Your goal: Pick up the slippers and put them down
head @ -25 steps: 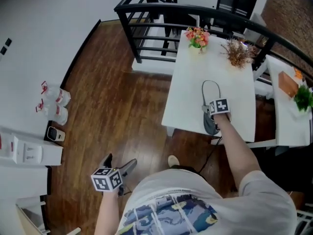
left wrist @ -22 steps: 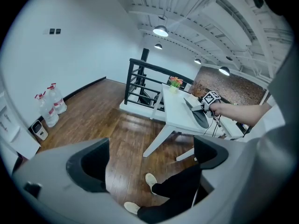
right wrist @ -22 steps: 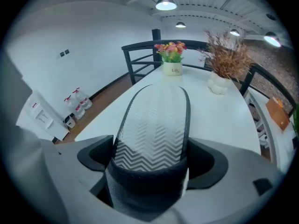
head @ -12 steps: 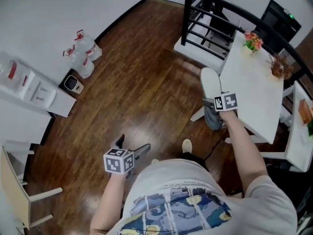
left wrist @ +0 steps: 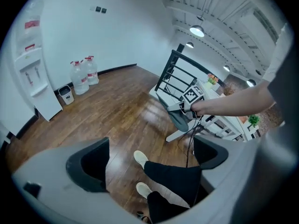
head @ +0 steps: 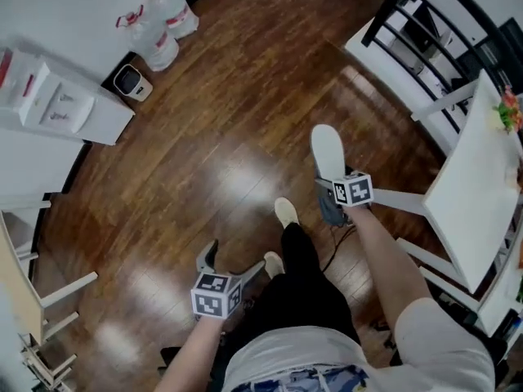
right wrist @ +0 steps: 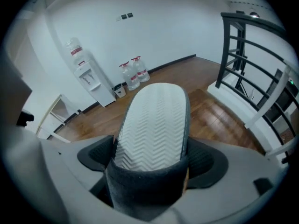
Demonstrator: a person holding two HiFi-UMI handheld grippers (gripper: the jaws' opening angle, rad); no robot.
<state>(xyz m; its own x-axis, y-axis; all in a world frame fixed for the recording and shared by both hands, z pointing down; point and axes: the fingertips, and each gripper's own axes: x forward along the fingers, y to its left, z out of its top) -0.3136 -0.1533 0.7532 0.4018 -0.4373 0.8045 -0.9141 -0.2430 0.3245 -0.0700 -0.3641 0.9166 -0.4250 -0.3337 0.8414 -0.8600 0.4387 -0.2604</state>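
Right gripper (head: 333, 201) clenches the slipper (head: 327, 149) by its grey upper, pale sole upward, in the air above the wooden floor (head: 204, 129). Left gripper (head: 235, 261) hangs released and empty. The put-down looks next: lower it, turn it sole-down and let go.

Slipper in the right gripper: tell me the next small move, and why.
Probably lower the right gripper toward the wooden floor. Its jaws are shut on the slipper, which hangs in the air above the boards, so it has yet to be set down.
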